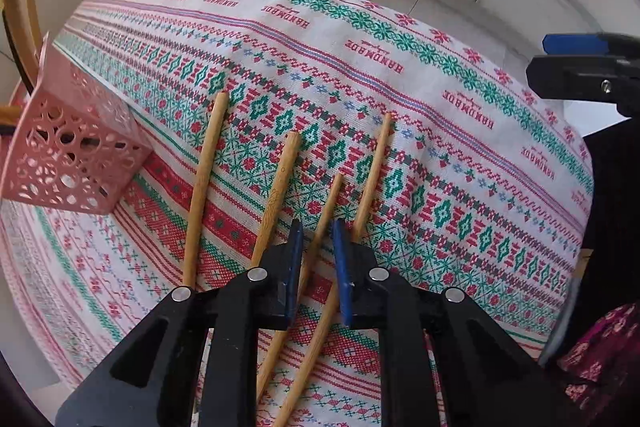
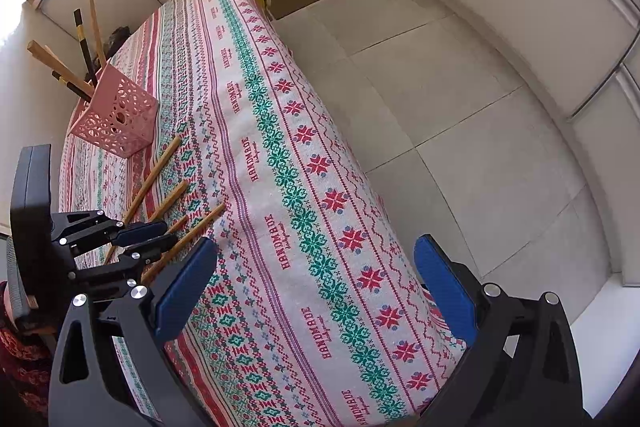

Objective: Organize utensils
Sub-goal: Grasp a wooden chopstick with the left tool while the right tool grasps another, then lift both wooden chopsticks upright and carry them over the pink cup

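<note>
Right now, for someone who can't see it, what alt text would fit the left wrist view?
The left gripper straddles one of four wooden chopsticks lying on a patterned tablecloth, its blue fingers not quite closed on it. A pink perforated holder stands at the left.

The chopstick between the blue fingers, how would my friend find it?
Find the pink holder on the patterned tablecloth. Beside it lie four wooden chopsticks; take the third from the holder. Its tip stops shortest, and only it runs between the left gripper fingers.
</note>
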